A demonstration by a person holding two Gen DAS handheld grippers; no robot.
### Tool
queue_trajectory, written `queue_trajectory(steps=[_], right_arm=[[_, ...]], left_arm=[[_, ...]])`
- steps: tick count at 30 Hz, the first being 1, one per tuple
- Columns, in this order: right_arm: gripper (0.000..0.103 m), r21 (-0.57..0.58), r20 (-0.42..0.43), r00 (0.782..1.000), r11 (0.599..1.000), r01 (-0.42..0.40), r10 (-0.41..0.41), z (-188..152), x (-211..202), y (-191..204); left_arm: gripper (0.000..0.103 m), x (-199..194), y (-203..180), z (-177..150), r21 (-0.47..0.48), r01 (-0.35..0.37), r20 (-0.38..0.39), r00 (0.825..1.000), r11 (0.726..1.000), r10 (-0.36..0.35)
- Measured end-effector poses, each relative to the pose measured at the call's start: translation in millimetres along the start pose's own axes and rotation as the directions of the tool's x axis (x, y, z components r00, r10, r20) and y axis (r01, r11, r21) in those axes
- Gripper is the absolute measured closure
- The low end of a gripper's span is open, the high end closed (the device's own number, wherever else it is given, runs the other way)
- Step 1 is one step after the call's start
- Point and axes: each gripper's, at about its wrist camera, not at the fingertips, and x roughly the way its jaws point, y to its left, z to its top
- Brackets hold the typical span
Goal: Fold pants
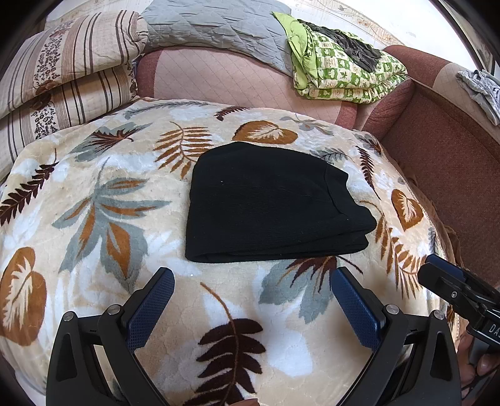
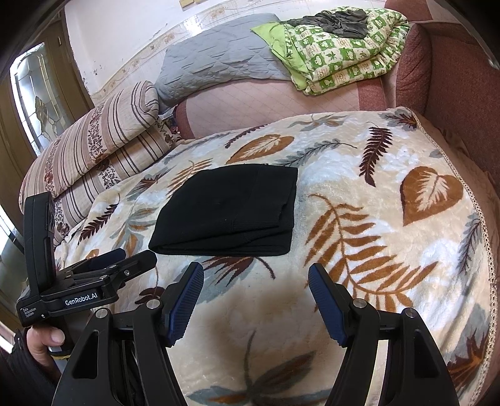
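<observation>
The black pants (image 1: 268, 203) lie folded into a compact stack on the leaf-patterned blanket (image 1: 103, 193); in the right wrist view the same pants (image 2: 228, 212) sit just beyond the fingers. My left gripper (image 1: 254, 274) hovers open, short of the stack's near edge, nothing between its blue pads. My right gripper (image 2: 256, 268) is open too, near the stack's near edge and empty. The right gripper also shows at the right edge of the left wrist view (image 1: 450, 284). The left gripper appears at the left of the right wrist view (image 2: 122, 259), held by a hand (image 2: 40, 340).
Striped pillows (image 1: 62, 78) are stacked at the far left. A grey quilt (image 1: 218, 28) and a folded green patterned blanket (image 1: 343, 71) with a dark garment on it lie on the reddish sofa (image 1: 437, 140) behind. A grey cloth (image 1: 481, 90) rests on the sofa arm at right.
</observation>
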Motion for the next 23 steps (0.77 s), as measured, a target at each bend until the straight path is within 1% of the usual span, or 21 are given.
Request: queue_trajectory(steps=[15,19,23], right_arm=[[0.032,-0.002,0.001,1.000,1.000,-0.001,0.001,-0.3,0.1,1.1],[0.032,-0.001,0.001,1.000,1.000,0.000,0.000,-0.6,-0.1,1.3],[0.032,-0.005,0.000,1.000,1.000,-0.001,0.001,-0.6,0.2,2.7]], left_arm=[[0.002,-0.1,0.3,0.3,0.001,0.003,0.000,1.000,1.000,-0.003],[0.005,-5.3,1.0,-1.6,0.000,0.000,0.033,0.999,1.000,0.000],[0.005,-5.3,-2.5,-4.0,0.020,-0.016,0.036,0.999,1.000,0.016]])
